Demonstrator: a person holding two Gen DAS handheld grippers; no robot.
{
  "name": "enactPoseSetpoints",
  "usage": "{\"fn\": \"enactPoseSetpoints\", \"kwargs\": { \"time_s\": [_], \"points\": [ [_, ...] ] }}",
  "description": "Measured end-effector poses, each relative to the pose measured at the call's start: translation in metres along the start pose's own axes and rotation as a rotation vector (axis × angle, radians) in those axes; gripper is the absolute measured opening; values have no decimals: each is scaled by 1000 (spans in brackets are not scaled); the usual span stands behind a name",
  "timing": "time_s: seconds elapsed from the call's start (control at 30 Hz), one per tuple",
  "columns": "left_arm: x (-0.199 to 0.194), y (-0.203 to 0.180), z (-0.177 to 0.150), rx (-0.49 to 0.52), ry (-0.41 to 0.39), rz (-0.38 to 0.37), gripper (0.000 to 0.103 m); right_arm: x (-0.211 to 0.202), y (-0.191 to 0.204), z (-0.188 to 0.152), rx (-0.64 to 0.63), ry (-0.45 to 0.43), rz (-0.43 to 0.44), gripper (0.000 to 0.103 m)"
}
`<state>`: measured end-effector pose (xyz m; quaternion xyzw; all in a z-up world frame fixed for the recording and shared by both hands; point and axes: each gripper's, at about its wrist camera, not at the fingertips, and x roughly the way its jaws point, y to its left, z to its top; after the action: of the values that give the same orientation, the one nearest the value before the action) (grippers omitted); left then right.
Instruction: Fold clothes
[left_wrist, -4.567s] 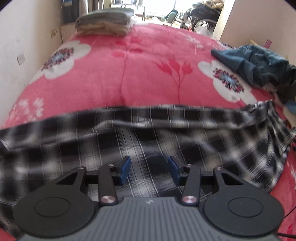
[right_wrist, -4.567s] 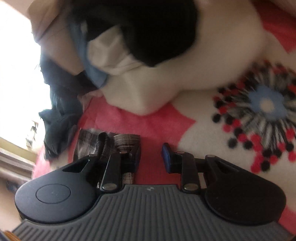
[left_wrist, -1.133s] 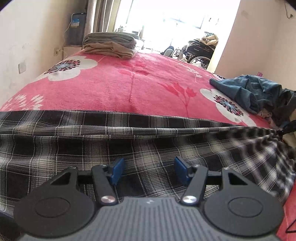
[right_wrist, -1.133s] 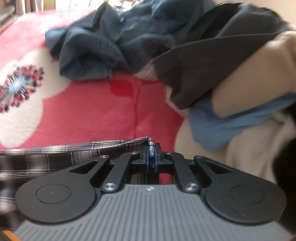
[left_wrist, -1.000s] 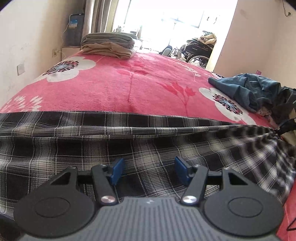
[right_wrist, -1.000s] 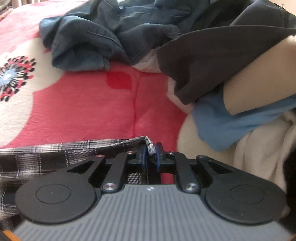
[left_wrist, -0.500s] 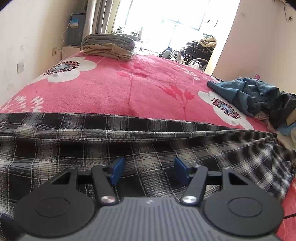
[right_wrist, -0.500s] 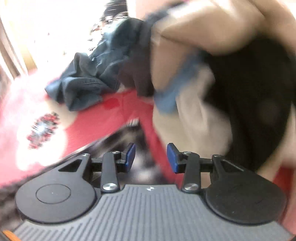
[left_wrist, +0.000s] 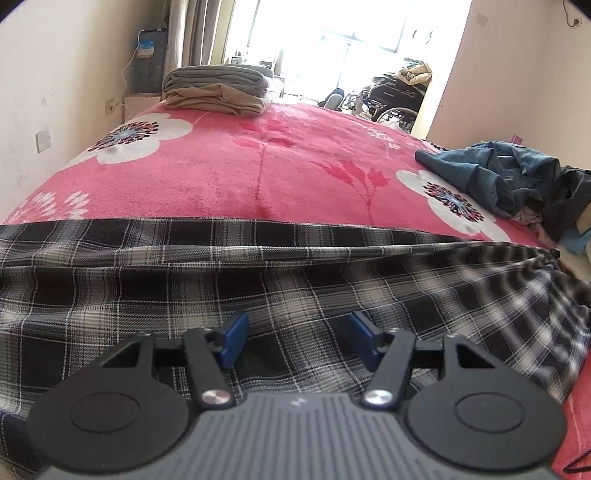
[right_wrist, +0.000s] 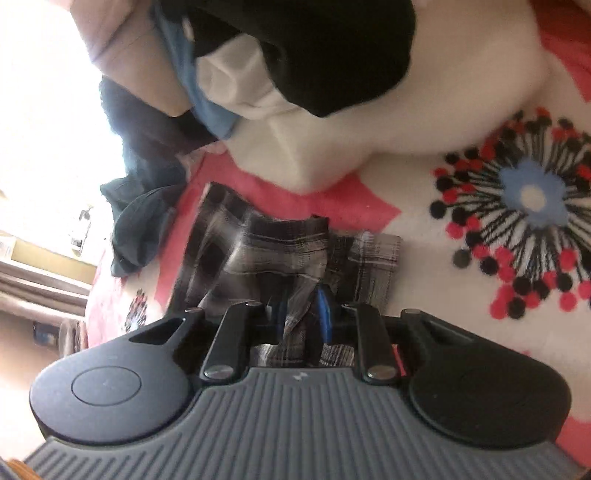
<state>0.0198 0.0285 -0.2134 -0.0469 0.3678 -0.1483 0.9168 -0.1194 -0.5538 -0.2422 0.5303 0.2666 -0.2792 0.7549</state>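
Note:
A black-and-white plaid garment (left_wrist: 258, 280) lies spread across the near part of the pink floral blanket (left_wrist: 258, 173). My left gripper (left_wrist: 299, 338) hovers just over the cloth, open, with nothing pinched between its blue pads. In the right wrist view the picture is rolled sideways. My right gripper (right_wrist: 303, 314) is closing on a bunched fold at the end of the plaid garment (right_wrist: 280, 243), and the fabric fills the narrow gap between its pads.
Folded grey and beige cloths (left_wrist: 218, 90) are stacked at the bed's far end. A heap of unfolded clothes (left_wrist: 517, 177) with a denim piece lies on the right; in the right wrist view the heap (right_wrist: 295, 74) sits just beyond the plaid fold. Walls flank the bed.
The right gripper let go of the plaid edge, rolled over and swung sideways along the heap, then closed on a bunched fold of the plaid. The left gripper stayed still and open.

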Motion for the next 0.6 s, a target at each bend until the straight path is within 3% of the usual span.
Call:
{"fn": "enactPoseSetpoints", "kwargs": {
  "time_s": [0.13,0.23,0.5,0.6],
  "points": [
    [0,0,-1,6,-1,-2,61,10,-2,5,30,-25,10,16],
    [0,2,-1,5,-1,-8,61,11,-3,9,23,-47,24,5],
    [0,8,2,-31,3,-34,61,-37,22,12,-97,-144,8,3],
    [0,9,3,-39,4,-39,61,-47,24,17,-110,-143,-16,2]
  ]
}}
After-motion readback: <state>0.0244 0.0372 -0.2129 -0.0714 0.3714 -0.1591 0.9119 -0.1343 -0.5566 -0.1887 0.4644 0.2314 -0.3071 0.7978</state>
